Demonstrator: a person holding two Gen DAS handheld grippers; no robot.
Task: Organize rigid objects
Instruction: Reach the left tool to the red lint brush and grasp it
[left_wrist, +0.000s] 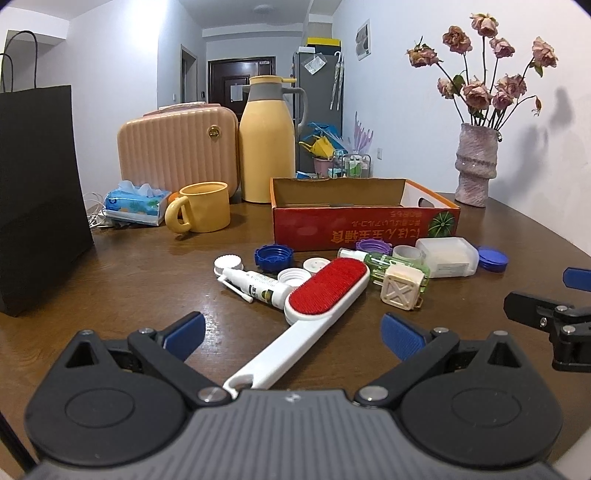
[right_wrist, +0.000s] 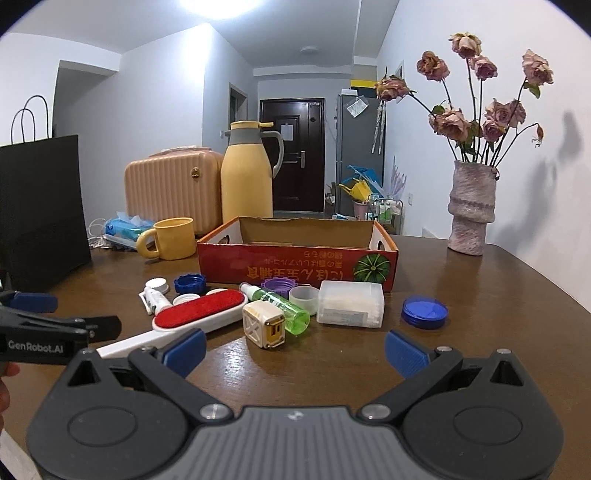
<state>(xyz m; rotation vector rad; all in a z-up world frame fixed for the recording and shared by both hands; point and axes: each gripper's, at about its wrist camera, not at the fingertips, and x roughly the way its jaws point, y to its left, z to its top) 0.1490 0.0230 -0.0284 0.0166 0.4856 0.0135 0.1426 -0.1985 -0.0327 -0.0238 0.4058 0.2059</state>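
both grippers gape wide, empty; only left gripper (left_wrist: 291, 334) view shows lint brush (left_wrist: 325, 291) handle between its fingers.

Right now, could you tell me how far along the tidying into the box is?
Nothing looks done: what shows of the red cardboard box holds nothing. Nothing is in hand; the left gripper is open over the lint brush handle, and the right gripper is open. Left: brush, green bottle, white cube, caps.
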